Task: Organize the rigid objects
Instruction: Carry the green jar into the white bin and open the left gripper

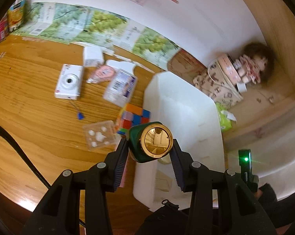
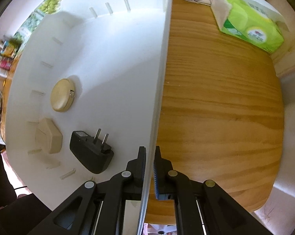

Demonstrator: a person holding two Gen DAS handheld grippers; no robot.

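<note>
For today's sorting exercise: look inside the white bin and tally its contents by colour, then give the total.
Beige: 2, a round case and an angular box
Black: 1, a plug adapter
Total: 3 in the white bin

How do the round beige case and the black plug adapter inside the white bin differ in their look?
The round beige case is pale, disc-shaped and smooth, with a small metal clasp on its edge; the black plug adapter is dark, blocky and longer, with two metal prongs sticking out. The case lies farther from the right gripper than the adapter. Both rest on the floor of the white bin.
</note>
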